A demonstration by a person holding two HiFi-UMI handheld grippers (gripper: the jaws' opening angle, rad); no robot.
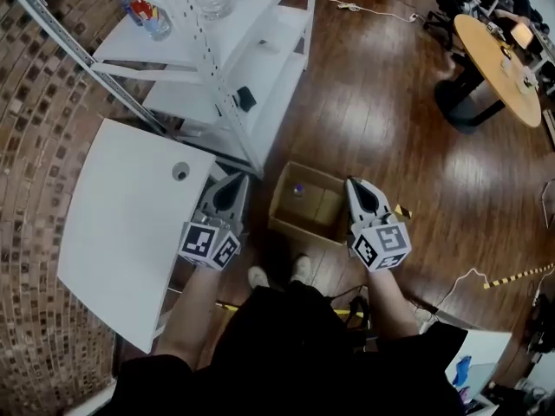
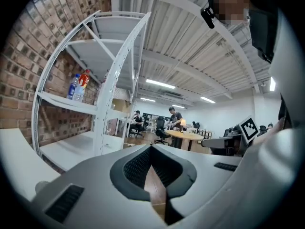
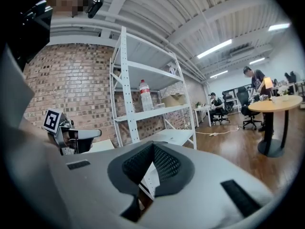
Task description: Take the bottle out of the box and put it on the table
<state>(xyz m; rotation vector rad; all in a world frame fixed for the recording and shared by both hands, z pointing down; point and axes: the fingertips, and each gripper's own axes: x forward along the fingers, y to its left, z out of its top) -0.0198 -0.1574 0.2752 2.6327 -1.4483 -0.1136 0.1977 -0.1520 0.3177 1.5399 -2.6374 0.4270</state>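
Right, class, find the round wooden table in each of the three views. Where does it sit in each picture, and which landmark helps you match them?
Head view: the round wooden table is at the top right, far across the floor.
Left gripper view: small, just right of centre, in the background.
Right gripper view: at the right edge, at mid height.
Shared landmark: the white shelf rack, which shows in all three views.

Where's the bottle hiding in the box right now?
In the head view, the bottle is inside the open cardboard box on the wooden floor, just ahead of the person's shoes, between the left gripper and right gripper.
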